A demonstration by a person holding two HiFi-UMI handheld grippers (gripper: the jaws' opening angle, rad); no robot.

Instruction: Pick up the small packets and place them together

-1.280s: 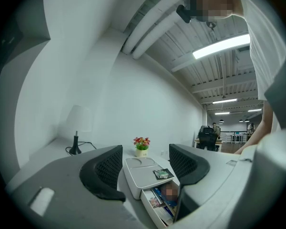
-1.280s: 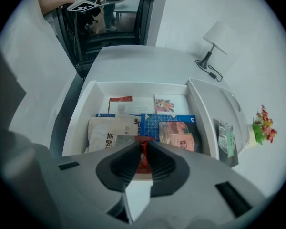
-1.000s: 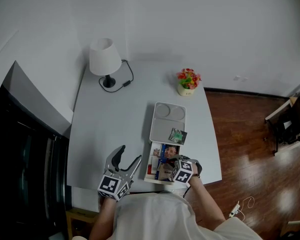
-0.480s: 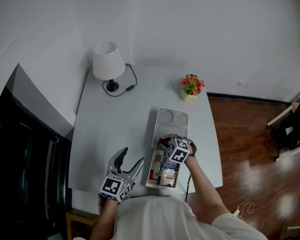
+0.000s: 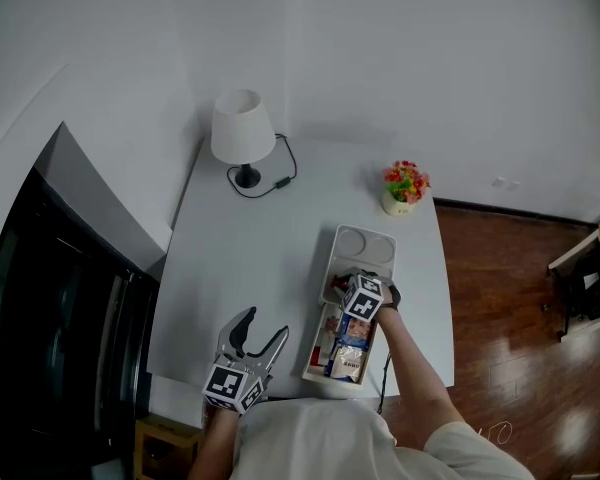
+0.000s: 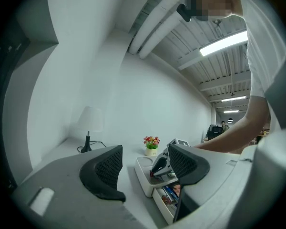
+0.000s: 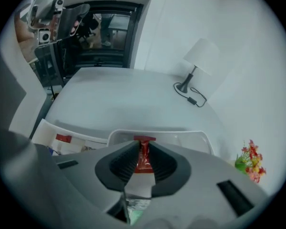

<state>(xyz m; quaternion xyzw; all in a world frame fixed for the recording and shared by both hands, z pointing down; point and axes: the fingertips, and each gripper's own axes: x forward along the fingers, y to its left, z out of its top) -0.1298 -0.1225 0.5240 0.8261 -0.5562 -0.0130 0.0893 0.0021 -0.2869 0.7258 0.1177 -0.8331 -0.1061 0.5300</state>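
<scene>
Overhead, a person stands at a pale table (image 5: pixel 250 268) with a two-jaw gripper in each hand.

The right gripper (image 7: pixel 142 146) points steeply down, and its jaws are nearly together with a small red packet (image 7: pixel 144 160) pinched upright between the pads. Its jaws have just been opening a little, with the packet between them and both pads on it. The packet's top edge pokes out just past the jaw tips. Directly beyond the tips lies a white tray (image 7: pixel 195 136), and to the left of the jaws sits an open white box (image 7: pixel 52 130) with more small packets (image 7: pixel 63 138) in it. In the head view this gripper hovers where the tray touches the box. Far past the jaws, up and to the right, stands a white table lamp (image 7: pixel 199 61); a pot of red and yellow flowers (image 7: pixel 250 162) is off to the right.

The left gripper (image 6: pixel 145 159) points level across the table at its near edge, well apart from the box. Its jaws stand apart with nothing between them. Through the gap the tray, the box and the flowers show in the distance, with the right gripper just inside the right jaw.
</scene>
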